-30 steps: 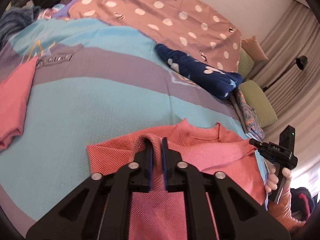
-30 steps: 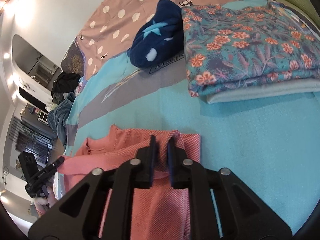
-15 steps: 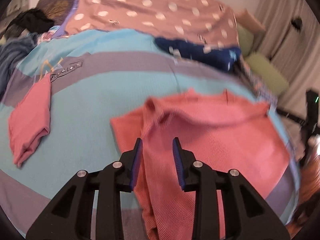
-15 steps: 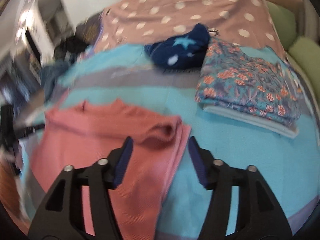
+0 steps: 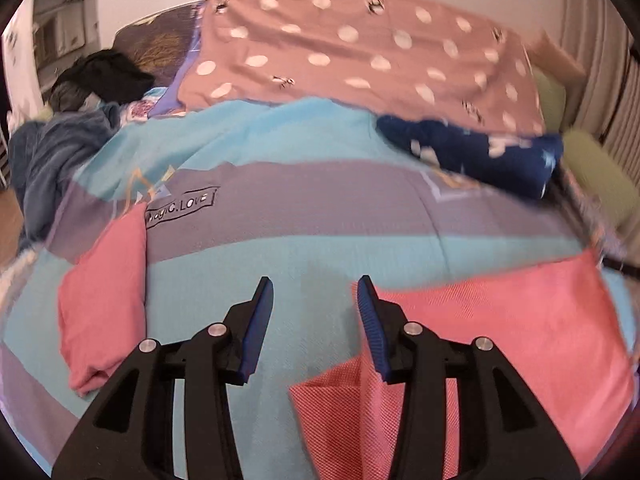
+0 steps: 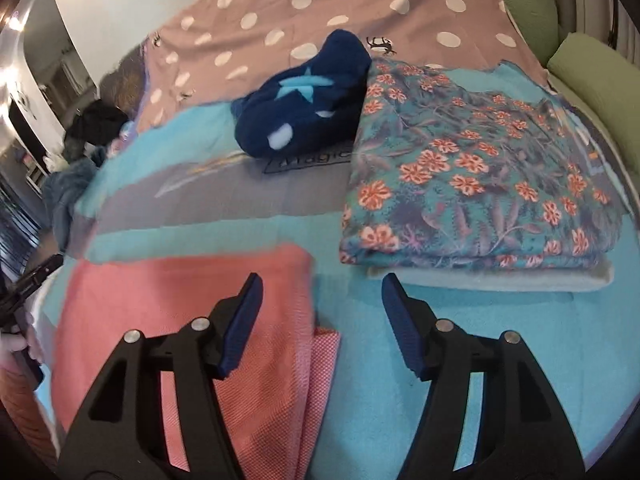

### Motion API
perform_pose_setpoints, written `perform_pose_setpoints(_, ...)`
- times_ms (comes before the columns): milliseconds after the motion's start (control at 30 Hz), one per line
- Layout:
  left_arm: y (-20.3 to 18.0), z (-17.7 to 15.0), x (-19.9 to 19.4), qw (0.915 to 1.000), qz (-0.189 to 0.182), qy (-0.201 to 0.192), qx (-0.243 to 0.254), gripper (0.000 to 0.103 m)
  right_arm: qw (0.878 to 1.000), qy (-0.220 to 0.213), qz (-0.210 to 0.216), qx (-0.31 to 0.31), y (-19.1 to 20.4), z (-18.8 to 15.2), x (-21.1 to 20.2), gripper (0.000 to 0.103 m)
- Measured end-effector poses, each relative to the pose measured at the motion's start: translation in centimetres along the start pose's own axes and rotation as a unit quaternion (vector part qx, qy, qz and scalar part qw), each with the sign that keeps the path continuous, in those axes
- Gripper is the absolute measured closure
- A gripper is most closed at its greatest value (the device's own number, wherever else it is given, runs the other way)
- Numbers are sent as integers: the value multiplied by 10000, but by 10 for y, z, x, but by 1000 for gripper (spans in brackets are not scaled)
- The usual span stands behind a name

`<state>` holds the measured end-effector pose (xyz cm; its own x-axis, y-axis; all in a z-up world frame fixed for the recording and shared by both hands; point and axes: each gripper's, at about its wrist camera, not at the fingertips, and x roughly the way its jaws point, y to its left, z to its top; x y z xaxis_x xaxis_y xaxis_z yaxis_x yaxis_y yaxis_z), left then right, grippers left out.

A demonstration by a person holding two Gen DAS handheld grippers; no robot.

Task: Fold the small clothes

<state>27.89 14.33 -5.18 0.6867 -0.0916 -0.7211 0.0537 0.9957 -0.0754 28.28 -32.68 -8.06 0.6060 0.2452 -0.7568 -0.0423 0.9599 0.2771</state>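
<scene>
A salmon-pink knit garment (image 5: pixel 520 328) lies folded flat on the blue and grey bedspread (image 5: pixel 320 252); it also shows in the right wrist view (image 6: pixel 168 300). My left gripper (image 5: pixel 316 300) is open and empty above the bedspread, just off the garment's left edge. My right gripper (image 6: pixel 322 296) is open and empty above the garment's right edge. A second pink folded piece (image 5: pixel 104 296) lies to the left.
A folded floral cloth (image 6: pixel 480 184) on a pale towel lies to the right. A navy star-print garment (image 6: pixel 304 96) sits behind it. A dotted brown blanket (image 5: pixel 360 48) covers the bed's far end. Dark clothes (image 5: pixel 100 72) pile at far left. Green cushions (image 6: pixel 592 76) line the right edge.
Both grippers were shut on the pink garment's shoulders; they let it go, opened wide and pulled back. The garment now lies folded flat on the bed.
</scene>
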Motion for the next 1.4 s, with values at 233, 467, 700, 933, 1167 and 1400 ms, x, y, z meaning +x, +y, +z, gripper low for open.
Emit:
perform_pose_setpoints(233, 1, -20, 23, 9933, -866, 719, -270, 57, 9982, 296, 523, 57, 0, 3, 12, 39)
perform_pose_setpoints(467, -11, -11, 40, 9888, -1340, 612, -229, 101, 9968, 341, 698, -213, 18, 12, 22, 100)
perform_pose_setpoints(700, -10, 0, 0, 9935, -1137, -76, -23, 101, 9981, -236, 497, -266, 20, 27, -7, 93)
perform_pose_setpoints(933, -2, -24, 25, 9932, -825, 782, -235, 93, 9974, 457, 289, 470, -7, -25, -13, 70)
perform_pose_setpoints(1167, 25, -87, -72, 9863, -1413, 417, -741, 84, 9975, 315, 497, 385, -13, -118, -107, 70)
perform_pose_setpoints(1400, 29, -151, -125, 9813, -1524, 726, -925, 84, 9960, 401, 778, 198, 6, -163, -142, 69)
